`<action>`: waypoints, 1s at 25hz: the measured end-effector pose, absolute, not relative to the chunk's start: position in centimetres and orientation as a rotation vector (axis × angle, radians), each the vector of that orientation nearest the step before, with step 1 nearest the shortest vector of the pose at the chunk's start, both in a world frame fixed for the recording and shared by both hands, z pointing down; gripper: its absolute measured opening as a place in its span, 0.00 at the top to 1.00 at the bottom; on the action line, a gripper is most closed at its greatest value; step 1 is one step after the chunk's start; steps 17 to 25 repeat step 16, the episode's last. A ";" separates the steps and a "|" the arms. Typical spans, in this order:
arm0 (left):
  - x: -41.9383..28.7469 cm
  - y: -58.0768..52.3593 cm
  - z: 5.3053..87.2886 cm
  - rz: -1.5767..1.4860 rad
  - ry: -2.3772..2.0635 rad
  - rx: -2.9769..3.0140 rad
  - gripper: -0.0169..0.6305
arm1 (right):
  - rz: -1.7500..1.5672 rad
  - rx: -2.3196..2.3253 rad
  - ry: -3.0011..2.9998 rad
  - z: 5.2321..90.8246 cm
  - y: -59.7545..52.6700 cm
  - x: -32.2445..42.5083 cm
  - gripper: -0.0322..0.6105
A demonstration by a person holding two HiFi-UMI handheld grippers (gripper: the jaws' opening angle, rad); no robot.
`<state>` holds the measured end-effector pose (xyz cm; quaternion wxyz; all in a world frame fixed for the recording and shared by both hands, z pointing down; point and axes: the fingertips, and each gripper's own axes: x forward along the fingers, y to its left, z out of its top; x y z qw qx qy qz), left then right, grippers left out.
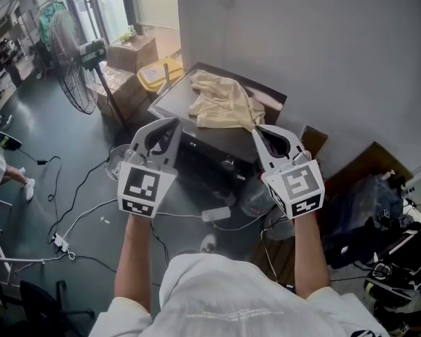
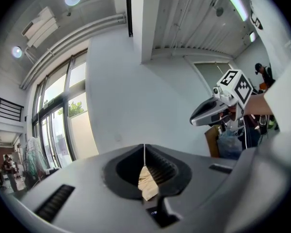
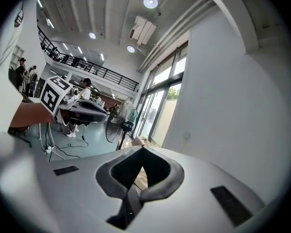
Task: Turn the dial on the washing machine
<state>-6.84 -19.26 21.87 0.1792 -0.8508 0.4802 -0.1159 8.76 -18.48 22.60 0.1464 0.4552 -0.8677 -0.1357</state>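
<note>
The washing machine (image 1: 170, 98) is a dark box against the white wall, with a beige cloth (image 1: 221, 100) heaped on its lid. On its dark front panel a small knob-like part (image 1: 228, 163) shows, too small to make out clearly. My left gripper (image 1: 174, 123) hovers over the machine's near left edge, jaws shut and empty. My right gripper (image 1: 254, 129) hangs over the near right edge beside the cloth, also shut on nothing. The cloth (image 2: 146, 181) shows behind the left gripper's (image 2: 144, 148) closed jaws, and the cloth (image 3: 141, 177) shows behind the right gripper's (image 3: 143, 148) too.
A standing fan (image 1: 67, 55) and cardboard boxes (image 1: 133, 51) are at the back left. Cables (image 1: 77, 216) and a power strip (image 1: 59, 241) trail over the floor. Black bags (image 1: 368, 209) pile up at the right. A small white object (image 1: 216, 215) lies below the machine's front.
</note>
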 end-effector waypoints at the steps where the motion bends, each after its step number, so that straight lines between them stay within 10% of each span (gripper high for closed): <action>1: -6.9 -19.3 22.0 -0.329 1.363 -2.406 0.94 | -0.389 1.310 -2.497 22.8 -18.6 8.8 0.93; 25: -7.2 -20.3 23.4 -0.363 1.340 -2.440 0.94 | -0.336 1.326 -2.498 24.0 -19.8 8.8 0.93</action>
